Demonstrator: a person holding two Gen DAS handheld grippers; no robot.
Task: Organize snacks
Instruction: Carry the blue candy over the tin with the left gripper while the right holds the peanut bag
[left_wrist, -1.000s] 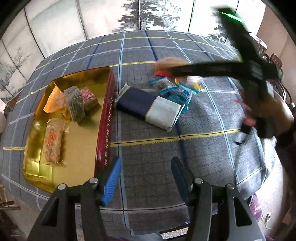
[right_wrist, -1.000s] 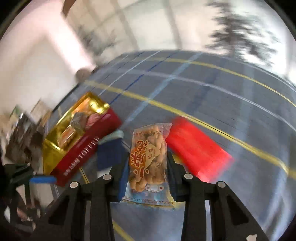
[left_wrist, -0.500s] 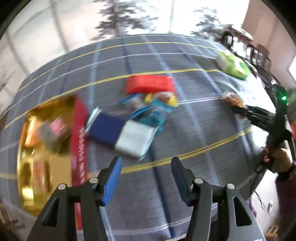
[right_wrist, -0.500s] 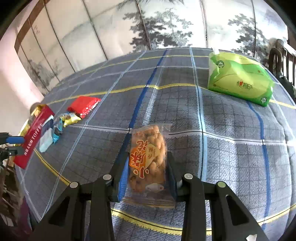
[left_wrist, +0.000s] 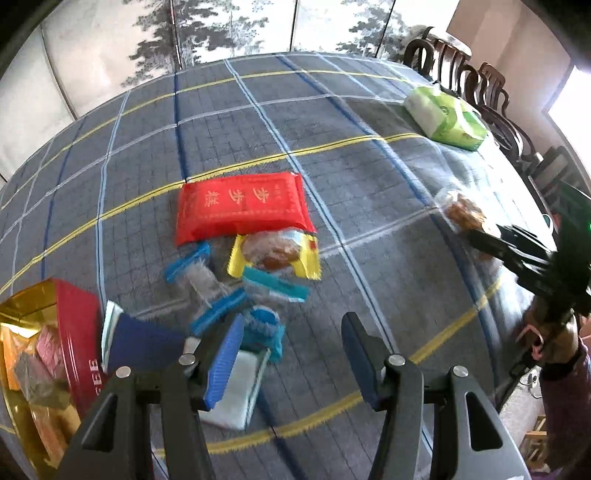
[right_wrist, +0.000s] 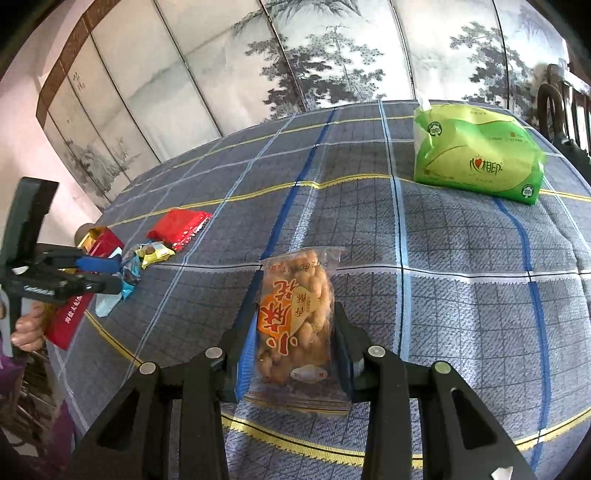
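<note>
Gripping a peanut snack packet (right_wrist: 295, 317) in the right tongs (right_wrist: 293, 343) above the plaid-covered desk (right_wrist: 443, 295), near a green tissue pack (right_wrist: 476, 162); left tongs (left_wrist: 291, 354) hovering open and empty (blue pads apart) over scattered snacks (left_wrist: 258, 273), beside the red tin (left_wrist: 79, 325).
</note>
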